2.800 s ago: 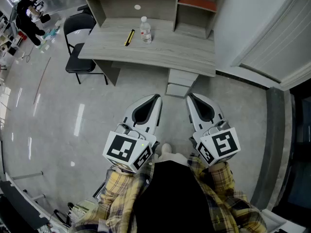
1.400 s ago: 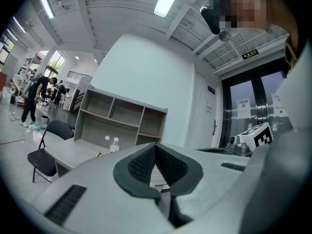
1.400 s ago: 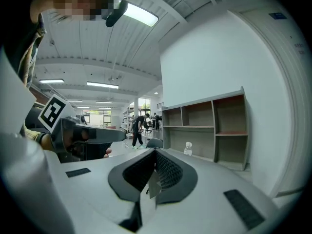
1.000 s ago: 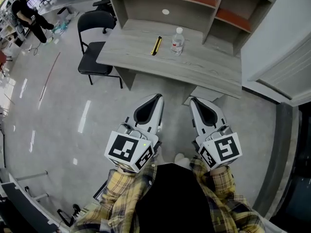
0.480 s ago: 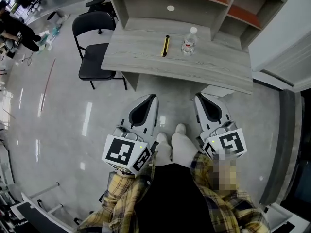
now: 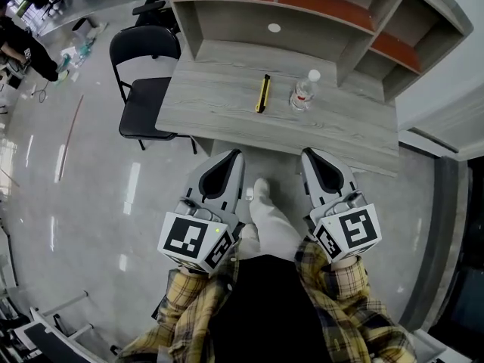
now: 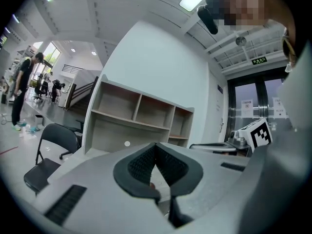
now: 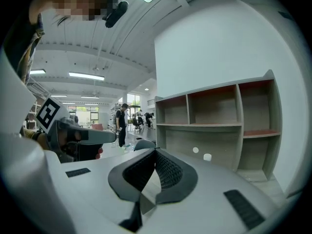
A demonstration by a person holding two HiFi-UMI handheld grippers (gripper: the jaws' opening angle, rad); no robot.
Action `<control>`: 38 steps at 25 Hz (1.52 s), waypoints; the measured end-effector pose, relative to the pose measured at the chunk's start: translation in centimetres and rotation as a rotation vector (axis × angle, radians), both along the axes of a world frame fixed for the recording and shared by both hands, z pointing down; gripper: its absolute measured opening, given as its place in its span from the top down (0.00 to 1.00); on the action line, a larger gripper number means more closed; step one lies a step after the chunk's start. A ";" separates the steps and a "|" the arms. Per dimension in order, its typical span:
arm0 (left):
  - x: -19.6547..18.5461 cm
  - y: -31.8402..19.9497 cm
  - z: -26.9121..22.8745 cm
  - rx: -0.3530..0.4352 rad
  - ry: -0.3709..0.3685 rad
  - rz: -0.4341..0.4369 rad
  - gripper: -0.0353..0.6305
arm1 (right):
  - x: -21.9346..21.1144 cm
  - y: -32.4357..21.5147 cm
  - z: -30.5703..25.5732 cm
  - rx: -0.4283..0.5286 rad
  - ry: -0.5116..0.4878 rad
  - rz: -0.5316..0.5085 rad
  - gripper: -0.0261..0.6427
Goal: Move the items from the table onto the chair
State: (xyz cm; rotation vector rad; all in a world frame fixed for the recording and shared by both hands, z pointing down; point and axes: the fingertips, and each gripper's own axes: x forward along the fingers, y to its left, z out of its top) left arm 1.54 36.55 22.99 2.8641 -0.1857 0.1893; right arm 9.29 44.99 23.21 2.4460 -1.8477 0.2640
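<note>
My left tool [image 6: 235,155] and right tool [image 6: 309,154], both closed and empty, face the worktop [image 6: 219,108]: bottle [image 6: 302,93] dead ahead of the right tool, yellow cutter [image 6: 262,94] pointing lengthwise away between them.

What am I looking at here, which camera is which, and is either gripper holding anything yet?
There is no robot arm here: a person holds a hand-held gripper in each hand. The head view comes from a camera on the person's head and looks steeply down. It shows the left gripper at the picture's left and the right gripper at its right, both short of the table. The other two views come from cameras riding on the grippers, each looking along its own fingers. In both, the fingers meet with nothing between them, so both grippers are shut and empty. On the table lie a yellow-and-black tool, likely a utility knife, and beside it an upright water bottle. A shelf unit stands at the table's back. The black chair stands at the table's left end.
</note>
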 end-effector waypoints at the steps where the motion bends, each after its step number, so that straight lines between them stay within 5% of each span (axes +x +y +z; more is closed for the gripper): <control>1: 1.2 -0.9 -0.1 0.005 0.004 0.002 0.94 | 1.0 -0.9 -0.1 0.004 0.004 -0.001 0.94; 11: 12.7 -8.0 -1.2 0.019 0.017 0.013 0.94 | 11.3 -7.5 -1.4 0.006 0.024 -0.010 0.94; 23: 17.8 -12.7 -1.0 0.007 -0.016 0.074 0.94 | 14.4 -13.1 -0.1 -0.028 -0.011 0.007 0.94; 38: 19.0 -22.5 0.5 -0.002 -0.045 0.332 0.94 | 15.9 -21.0 3.1 -0.101 -0.028 0.340 0.93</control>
